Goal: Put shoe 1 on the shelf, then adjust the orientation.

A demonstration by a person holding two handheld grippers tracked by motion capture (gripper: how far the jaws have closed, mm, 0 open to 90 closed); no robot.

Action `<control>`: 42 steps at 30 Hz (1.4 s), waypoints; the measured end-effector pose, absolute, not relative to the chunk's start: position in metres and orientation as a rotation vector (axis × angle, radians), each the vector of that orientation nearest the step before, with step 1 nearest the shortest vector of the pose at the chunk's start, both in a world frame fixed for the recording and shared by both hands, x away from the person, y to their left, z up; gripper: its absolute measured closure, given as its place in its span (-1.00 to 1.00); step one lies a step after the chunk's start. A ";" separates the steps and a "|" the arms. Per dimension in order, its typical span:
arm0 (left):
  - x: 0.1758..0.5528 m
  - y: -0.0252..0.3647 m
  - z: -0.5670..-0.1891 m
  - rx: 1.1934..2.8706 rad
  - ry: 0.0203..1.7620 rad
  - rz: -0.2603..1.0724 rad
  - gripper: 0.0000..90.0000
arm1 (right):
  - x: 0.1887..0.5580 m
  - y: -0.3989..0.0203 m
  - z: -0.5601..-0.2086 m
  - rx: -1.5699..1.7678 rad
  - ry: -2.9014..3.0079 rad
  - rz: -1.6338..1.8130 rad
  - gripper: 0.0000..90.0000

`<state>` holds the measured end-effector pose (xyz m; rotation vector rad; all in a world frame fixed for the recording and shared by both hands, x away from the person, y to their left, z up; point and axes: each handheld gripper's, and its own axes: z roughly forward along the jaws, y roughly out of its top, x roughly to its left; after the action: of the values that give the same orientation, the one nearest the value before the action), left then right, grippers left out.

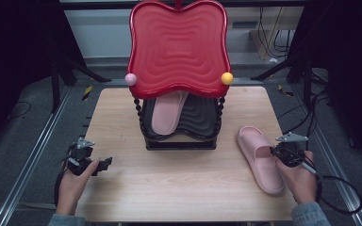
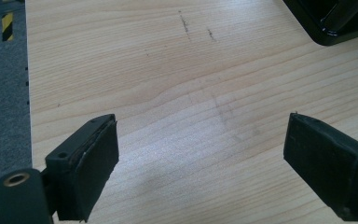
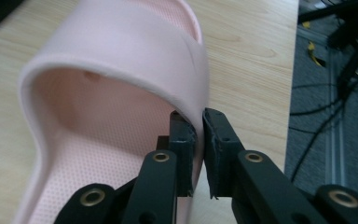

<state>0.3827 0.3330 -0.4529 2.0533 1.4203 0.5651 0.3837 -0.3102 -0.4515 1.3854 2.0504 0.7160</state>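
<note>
A pink slipper (image 1: 259, 157) lies on the wooden table (image 1: 179, 183) at the right, toe toward the far side. My right gripper (image 1: 274, 151) is at its right side. In the right gripper view the jaws (image 3: 198, 116) pinch the right edge of the slipper's strap (image 3: 121, 60), one pad inside and one outside. A matching pink slipper (image 1: 167, 110) rests on the black lower tray (image 1: 200, 117) of a rack. My left gripper (image 1: 107, 162) sits low at the table's left front, and its jaws (image 2: 200, 140) stand wide open over bare wood.
The rack stands at the table's back middle, with a red wavy top tray (image 1: 179, 47) tilted up, a pink ball (image 1: 130, 78) and a yellow ball (image 1: 226, 78) at its corners. Its black base corner (image 2: 335, 23) is far from the left gripper. Cables lie right of the table.
</note>
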 end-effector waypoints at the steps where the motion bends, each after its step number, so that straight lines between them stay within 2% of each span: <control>1: 0.383 0.333 -0.453 2.055 1.420 0.567 -0.78 | 0.379 -0.309 -0.450 1.385 2.056 0.737 0.86; 6: 0.381 0.331 -0.451 2.064 1.414 0.571 -0.78 | 0.340 -0.294 -0.434 1.240 2.141 0.840 0.87; 15: 0.381 0.332 -0.450 2.062 1.413 0.568 -0.78 | 0.312 -0.241 -0.418 1.046 2.288 0.948 0.87; 18: 0.380 0.332 -0.450 2.063 1.411 0.565 -0.78 | 0.317 -0.206 -0.421 0.944 2.378 0.977 0.87; 19: 0.380 0.332 -0.450 2.063 1.409 0.566 -0.78 | 0.317 -0.206 -0.421 0.944 2.378 0.977 0.87; 20: 0.381 0.333 -0.450 2.063 1.410 0.564 -0.78 | 0.323 -0.184 -0.424 0.883 2.422 0.979 0.87; 22: 0.381 0.333 -0.450 2.062 1.413 0.564 -0.78 | 0.326 -0.177 -0.426 0.866 2.436 0.978 0.87; 26: 0.380 0.334 -0.448 2.063 1.409 0.563 -0.78 | 0.341 -0.134 -0.436 0.787 2.511 0.990 0.87; 38: 0.380 0.335 -0.450 2.068 1.412 0.560 -0.78 | 0.357 -0.089 -0.456 0.726 2.580 0.987 0.83; 41: 0.380 0.335 -0.450 2.068 1.410 0.561 -0.78 | 0.362 -0.085 -0.459 0.741 2.581 0.997 0.73; 42: 0.380 0.335 -0.450 2.071 1.408 0.558 -0.78 | 0.364 -0.084 -0.458 0.746 2.587 1.001 0.63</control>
<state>0.3799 0.3348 -0.4495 2.0712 1.4083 0.5580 0.3636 -0.0843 -0.4584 0.7463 2.5866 1.0014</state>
